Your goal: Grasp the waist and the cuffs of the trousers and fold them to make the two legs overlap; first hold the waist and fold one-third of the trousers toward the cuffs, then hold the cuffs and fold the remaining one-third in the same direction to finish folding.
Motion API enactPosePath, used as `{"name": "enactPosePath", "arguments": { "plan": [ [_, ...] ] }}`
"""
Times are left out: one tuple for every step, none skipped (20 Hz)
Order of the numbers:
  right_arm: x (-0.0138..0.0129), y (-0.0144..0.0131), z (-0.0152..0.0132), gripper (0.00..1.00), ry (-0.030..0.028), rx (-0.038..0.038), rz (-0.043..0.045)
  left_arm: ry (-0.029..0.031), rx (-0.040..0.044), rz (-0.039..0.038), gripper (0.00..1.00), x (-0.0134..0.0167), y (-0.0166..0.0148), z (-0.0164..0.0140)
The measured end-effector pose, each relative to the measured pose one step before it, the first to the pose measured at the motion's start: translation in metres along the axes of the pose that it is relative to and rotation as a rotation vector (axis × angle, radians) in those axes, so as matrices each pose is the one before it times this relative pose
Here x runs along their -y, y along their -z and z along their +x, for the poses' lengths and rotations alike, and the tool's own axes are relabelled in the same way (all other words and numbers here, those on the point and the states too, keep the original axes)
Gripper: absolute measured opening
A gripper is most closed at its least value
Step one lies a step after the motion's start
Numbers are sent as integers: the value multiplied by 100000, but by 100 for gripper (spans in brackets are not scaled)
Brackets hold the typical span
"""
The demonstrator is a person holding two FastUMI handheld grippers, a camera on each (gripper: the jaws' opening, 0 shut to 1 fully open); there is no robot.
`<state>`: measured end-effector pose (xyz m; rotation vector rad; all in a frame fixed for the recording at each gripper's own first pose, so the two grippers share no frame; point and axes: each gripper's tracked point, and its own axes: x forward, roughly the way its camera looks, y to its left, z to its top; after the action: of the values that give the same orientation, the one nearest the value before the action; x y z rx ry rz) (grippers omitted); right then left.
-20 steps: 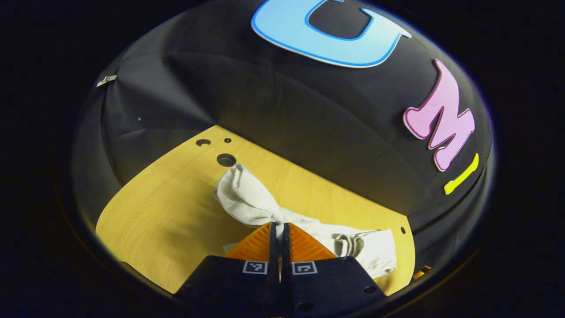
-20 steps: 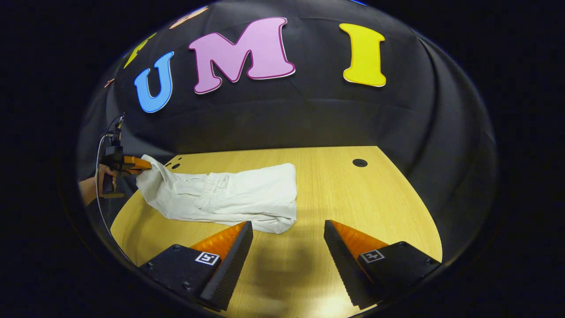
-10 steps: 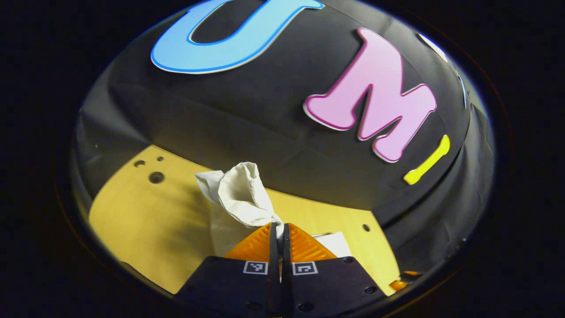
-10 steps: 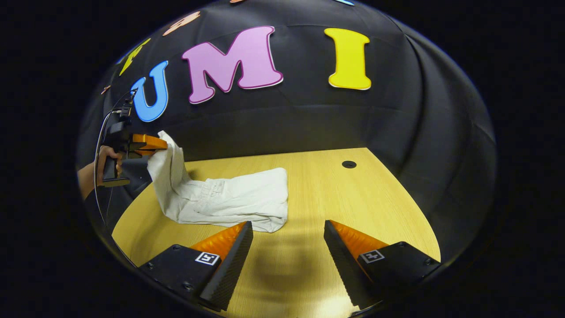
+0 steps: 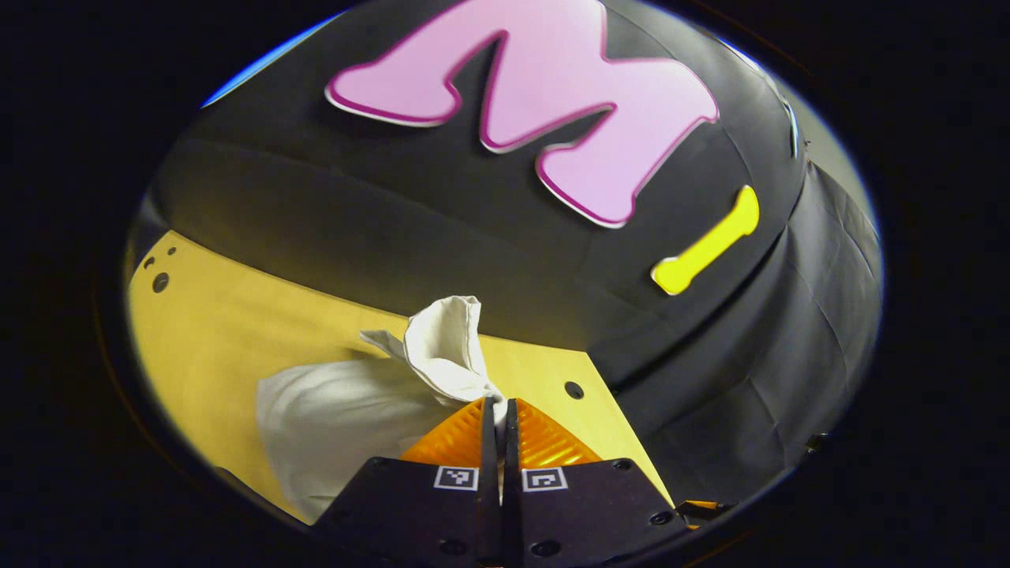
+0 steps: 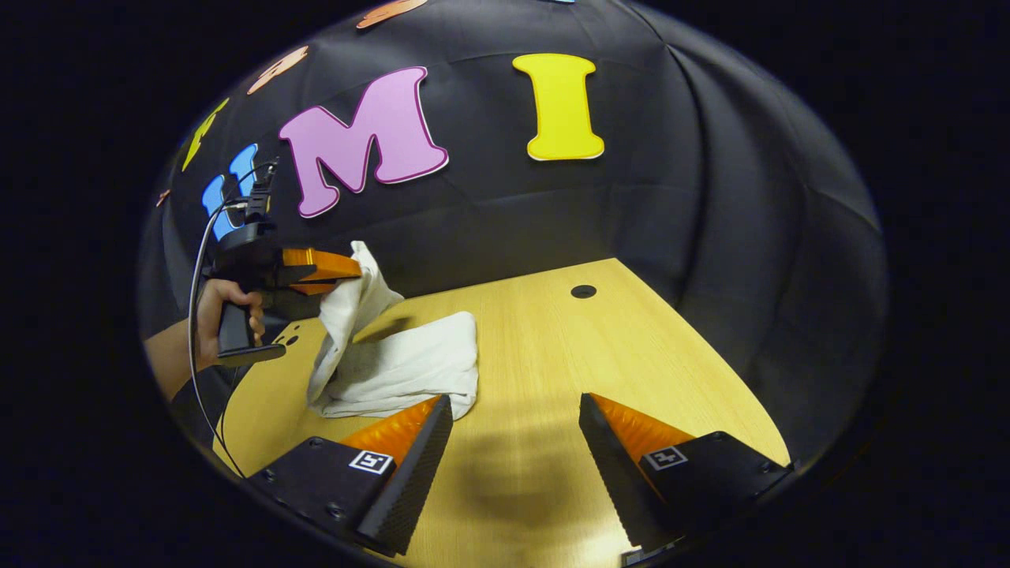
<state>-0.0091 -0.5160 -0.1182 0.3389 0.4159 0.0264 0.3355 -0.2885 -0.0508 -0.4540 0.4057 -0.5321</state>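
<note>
Lifted higher and carried over the folded stack since a second ago, the cuff end of the trousers (image 5: pixel 442 355) hangs pinched in the closed left gripper (image 5: pixel 499 410). From the right gripper view, the right gripper (image 6: pixel 513 442) hovers open above the table's (image 6: pixel 631 347) near edge; the fold should land square, cuffs level with the stack's far edge.

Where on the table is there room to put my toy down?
The bare wood of the table right of the trousers, up to the round hole, is free. So is the near strip between the right gripper fingers. The left side is crowded: the left gripper holds the trousers up there.
</note>
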Motion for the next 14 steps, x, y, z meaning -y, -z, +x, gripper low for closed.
{"name": "enactPosePath", "arguments": {
  "plan": [
    [499,89,-315,99,1373,557,417,605,-2233,1692,6,717,731,961],
    [446,16,-397,99,1256,554,493,138,-2228,1840,6,547,1048,1284],
    [382,65,-503,99,1119,379,428,-1572,-1791,2059,6,197,722,731],
    [401,222,-459,98,963,262,243,-2717,-1185,2116,6,-96,689,535],
    [431,301,-399,98,1029,-111,-133,-3048,-1093,1901,6,-139,410,206],
    [426,312,-433,98,1110,-256,-249,-1057,-922,1466,9,240,555,186],
    [299,29,-636,99,961,319,49,809,-31,575,12,557,114,-230],
    [360,-66,-548,99,895,558,286,1833,-68,-103,15,945,201,87],
    [267,-82,-730,98,859,605,503,1248,-279,211,21,614,112,-536],
    [-17,-213,-241,98,803,687,491,-257,414,897,29,309,-73,-406],
    [-2,-248,-243,98,676,664,551,165,1248,873,37,245,-273,-1017],
    [-28,-407,-515,98,297,933,445,121,1870,541,70,163,-401,-1039],
    [15,-270,-879,98,192,1322,72,-451,2292,605,67,56,-469,-1291],
    [-86,-313,-872,98,289,1470,-409,-1635,1977,1160,73,-203,-518,-1811]
  ]
}}
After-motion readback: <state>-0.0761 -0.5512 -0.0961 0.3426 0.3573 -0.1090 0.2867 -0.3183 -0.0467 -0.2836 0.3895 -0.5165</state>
